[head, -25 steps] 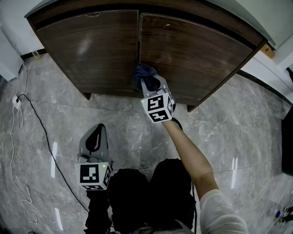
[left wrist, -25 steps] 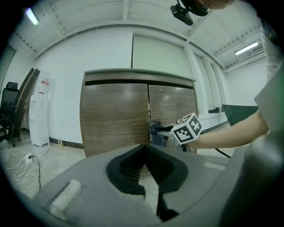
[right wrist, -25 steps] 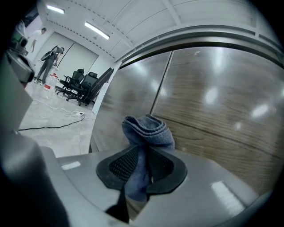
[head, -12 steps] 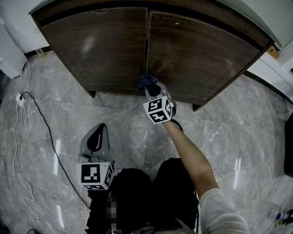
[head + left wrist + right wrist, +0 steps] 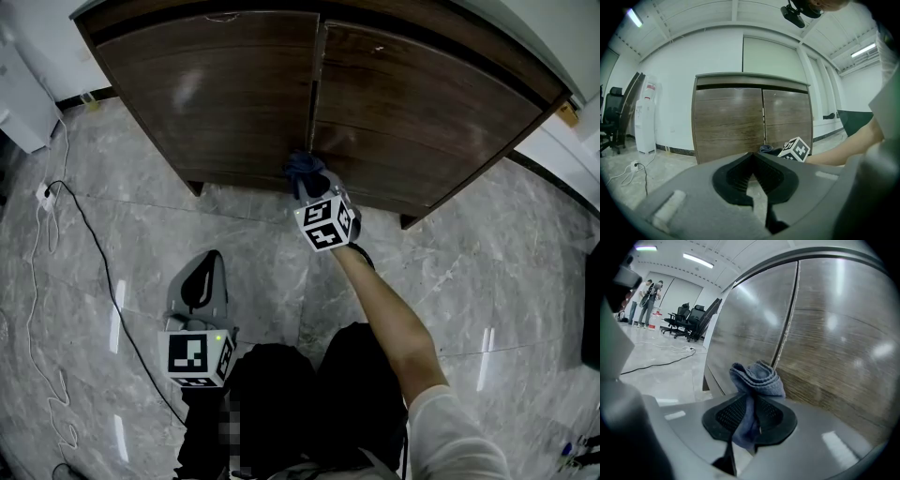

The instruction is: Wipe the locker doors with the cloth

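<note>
The locker has two dark wooden doors, a left one (image 5: 225,94) and a right one (image 5: 422,112), with a seam between them. My right gripper (image 5: 307,180) is shut on a bunched blue cloth (image 5: 302,167) and presses it on the seam near the doors' bottom edge. Its jaws have just been closing, with the cloth (image 5: 757,376) between the pads and hanging down through them. My left gripper (image 5: 206,258) hangs low over the floor, well short of the locker. It is shut (image 5: 752,154) with nothing in it and points at the doors.
A black cable (image 5: 94,262) runs across the grey marble floor at the left to a power strip (image 5: 45,194). The person's legs (image 5: 309,394) stand below the grippers. A white water dispenser (image 5: 646,117) stands left of the locker. Office chairs (image 5: 689,315) stand far off.
My right gripper has slid the cloth down the seam toward the doors' bottom edge. The left gripper has stayed where it was.
</note>
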The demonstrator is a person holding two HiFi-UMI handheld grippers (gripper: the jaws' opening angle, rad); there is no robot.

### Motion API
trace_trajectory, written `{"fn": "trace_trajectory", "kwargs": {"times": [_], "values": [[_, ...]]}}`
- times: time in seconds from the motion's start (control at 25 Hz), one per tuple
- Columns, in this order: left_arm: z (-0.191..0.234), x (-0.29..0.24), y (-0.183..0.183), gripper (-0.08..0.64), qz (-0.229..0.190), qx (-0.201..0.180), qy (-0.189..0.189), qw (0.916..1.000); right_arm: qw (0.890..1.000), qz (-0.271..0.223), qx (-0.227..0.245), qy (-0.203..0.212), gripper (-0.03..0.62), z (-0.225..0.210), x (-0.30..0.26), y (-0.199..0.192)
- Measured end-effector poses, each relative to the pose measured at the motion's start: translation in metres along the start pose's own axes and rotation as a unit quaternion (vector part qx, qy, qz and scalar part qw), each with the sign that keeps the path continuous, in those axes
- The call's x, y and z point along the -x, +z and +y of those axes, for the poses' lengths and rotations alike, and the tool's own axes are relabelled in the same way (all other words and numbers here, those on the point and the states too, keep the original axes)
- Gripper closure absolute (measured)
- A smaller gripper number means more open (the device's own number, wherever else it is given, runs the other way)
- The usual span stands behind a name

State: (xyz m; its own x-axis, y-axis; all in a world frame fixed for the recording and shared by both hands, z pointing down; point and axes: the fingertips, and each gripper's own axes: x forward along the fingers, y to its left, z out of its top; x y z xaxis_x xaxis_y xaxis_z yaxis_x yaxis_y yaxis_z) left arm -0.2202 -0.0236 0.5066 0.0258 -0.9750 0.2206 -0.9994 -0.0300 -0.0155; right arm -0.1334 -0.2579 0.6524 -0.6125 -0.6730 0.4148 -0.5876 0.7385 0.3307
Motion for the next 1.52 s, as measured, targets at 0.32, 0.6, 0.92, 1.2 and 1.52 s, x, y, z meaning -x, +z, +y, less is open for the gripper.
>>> {"fn": "trace_trajectory", "kwargs": {"times": [0.32,0.6,0.92,1.2,1.52], "values": [[-0.002,-0.003,0.002,0.557,-0.003,0.001,-0.002,1.0000,0.999,-0.047,0.012,-0.007,0.529,-0.011,0.015,0.055],[-0.003,-0.003,0.004,0.557,-0.004,0.002,-0.003,1.0000,0.996,-0.090,0.007,-0.015,0.529,-0.028,0.036,0.110],[-0.003,-0.002,0.004,0.557,-0.006,0.005,-0.002,1.0000,0.989,-0.145,0.018,-0.030,0.529,-0.048,0.062,0.184],[-0.006,-0.002,0.005,0.557,-0.010,0.008,-0.003,0.9999,0.979,-0.197,0.026,-0.039,0.529,-0.063,0.084,0.253],[-0.008,0.003,0.005,0.557,-0.013,0.008,-0.004,0.9999,0.973,-0.223,0.040,-0.050,0.529,-0.070,0.098,0.284]]}}
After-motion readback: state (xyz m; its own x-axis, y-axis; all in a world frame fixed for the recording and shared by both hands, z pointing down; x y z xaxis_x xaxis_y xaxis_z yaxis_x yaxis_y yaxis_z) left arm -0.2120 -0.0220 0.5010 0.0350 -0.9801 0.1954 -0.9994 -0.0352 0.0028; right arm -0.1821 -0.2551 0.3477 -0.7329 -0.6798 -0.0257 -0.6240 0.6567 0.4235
